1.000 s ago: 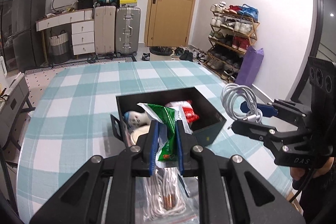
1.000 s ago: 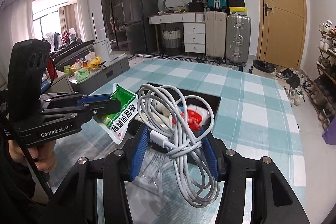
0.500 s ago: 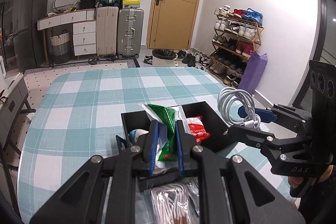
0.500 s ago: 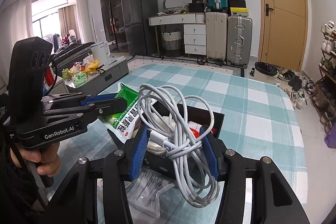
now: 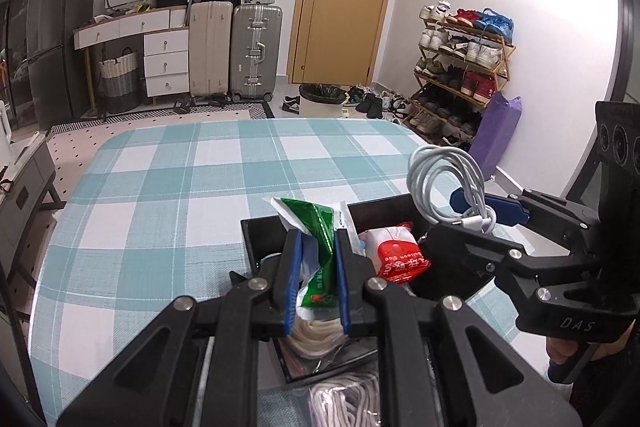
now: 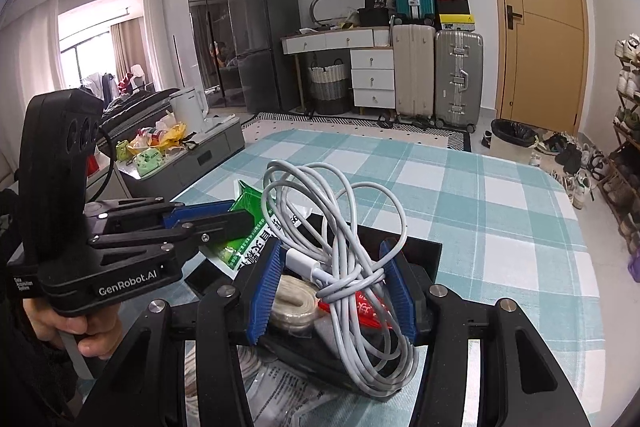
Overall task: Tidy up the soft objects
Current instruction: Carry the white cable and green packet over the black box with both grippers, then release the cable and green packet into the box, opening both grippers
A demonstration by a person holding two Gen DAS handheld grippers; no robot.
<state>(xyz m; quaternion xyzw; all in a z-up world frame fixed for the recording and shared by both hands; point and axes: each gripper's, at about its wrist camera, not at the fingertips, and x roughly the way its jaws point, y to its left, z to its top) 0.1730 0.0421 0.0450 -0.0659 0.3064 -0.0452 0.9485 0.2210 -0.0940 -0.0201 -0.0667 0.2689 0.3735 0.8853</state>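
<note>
My left gripper [image 5: 316, 259] is shut on a green packet [image 5: 316, 223] and holds it just above the black box [image 5: 256, 239]. Beside it my right gripper [image 6: 332, 251] is shut on a coiled white cable [image 6: 340, 219], whose loops hang down over the box's near side [image 6: 420, 245]. In the left wrist view the right gripper [image 5: 448, 223] carries the cable [image 5: 444, 175] over the box's right part. The left gripper [image 6: 240, 215] and green packet [image 6: 248, 203] appear on the left in the right wrist view. Inside the box lie a red packet [image 5: 396, 259] and a beige rope bundle [image 6: 292, 303].
The box stands on a table with a teal checked cloth [image 5: 180, 187]. A clear bag of white rope [image 5: 344, 403] lies on the cloth just in front of the box. A hand [image 6: 92, 331] grips the left handle. Suitcases, drawers and a shoe rack stand beyond the table.
Both grippers have moved forward with the green packet and the cable, so the black box now sits closer and directly under them. Neither grip has changed.
</note>
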